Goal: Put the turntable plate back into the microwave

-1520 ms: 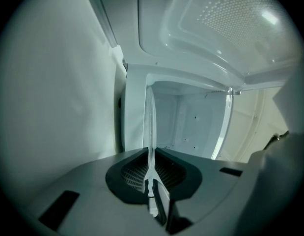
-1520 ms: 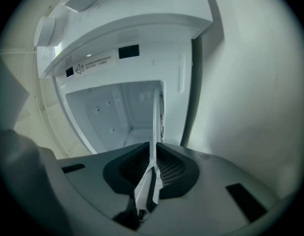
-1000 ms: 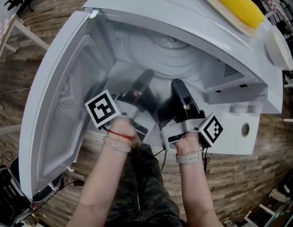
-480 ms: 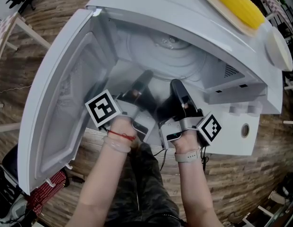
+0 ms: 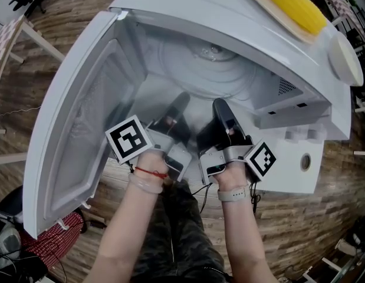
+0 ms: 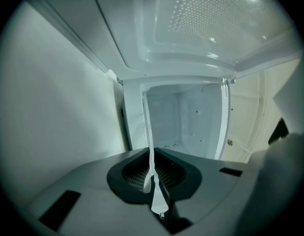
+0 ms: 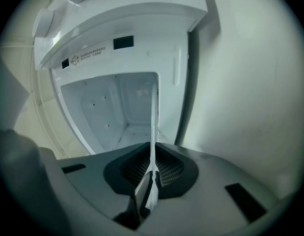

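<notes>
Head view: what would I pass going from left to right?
Open microwave door, left gripper, right gripper, round knob on the front panel, white dish. The glass turntable plate, clamped by both grippers, spans the middle, so I left it out.

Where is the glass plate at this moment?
In the head view the glass plate is inside the open microwave, mid-cavity. Its near rim is clamped by the left gripper and the right gripper, side by side.
</notes>
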Motion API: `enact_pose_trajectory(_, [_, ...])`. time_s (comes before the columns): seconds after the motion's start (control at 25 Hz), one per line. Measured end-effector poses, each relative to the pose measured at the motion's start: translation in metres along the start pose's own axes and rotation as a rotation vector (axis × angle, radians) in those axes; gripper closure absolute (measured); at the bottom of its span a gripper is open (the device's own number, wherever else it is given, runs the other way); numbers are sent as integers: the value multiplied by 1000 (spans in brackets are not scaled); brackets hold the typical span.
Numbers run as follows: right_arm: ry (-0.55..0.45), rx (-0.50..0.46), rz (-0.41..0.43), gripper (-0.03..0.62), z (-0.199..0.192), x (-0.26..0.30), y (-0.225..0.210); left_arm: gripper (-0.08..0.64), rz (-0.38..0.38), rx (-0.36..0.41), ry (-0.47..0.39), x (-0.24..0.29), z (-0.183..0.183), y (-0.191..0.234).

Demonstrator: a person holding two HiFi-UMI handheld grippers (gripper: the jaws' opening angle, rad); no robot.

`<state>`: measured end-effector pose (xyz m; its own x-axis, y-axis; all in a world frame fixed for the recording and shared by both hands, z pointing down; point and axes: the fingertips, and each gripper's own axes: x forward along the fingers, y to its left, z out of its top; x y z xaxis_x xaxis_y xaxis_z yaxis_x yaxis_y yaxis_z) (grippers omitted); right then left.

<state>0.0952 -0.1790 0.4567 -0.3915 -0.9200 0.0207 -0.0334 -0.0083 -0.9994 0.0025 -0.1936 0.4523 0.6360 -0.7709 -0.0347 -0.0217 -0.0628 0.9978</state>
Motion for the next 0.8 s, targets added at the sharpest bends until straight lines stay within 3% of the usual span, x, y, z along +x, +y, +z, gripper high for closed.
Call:
enact_pose_trajectory(0.2, [70,-244,-54,549,-4,-3,7,523,57,165,73,-2,-11,0])
enact_pose_trajectory(0.44, [236,-810,-155,560,-15,0,19,528,119,541,219,7,-26,-12])
enact_pose_trajectory(0.52, [287,-944,-185,566,-19,0,18,529,141,629,255,9,-30,-12])
enact_pose_trajectory(0.64, [345,-1058,-233,569,-22,0,11,535,145,670,276,13,-33,-12])
enact_pose_trajectory(0.8, [359,-1070,-242,571,-24,3,6,543,133,655,271,15,-34,-13])
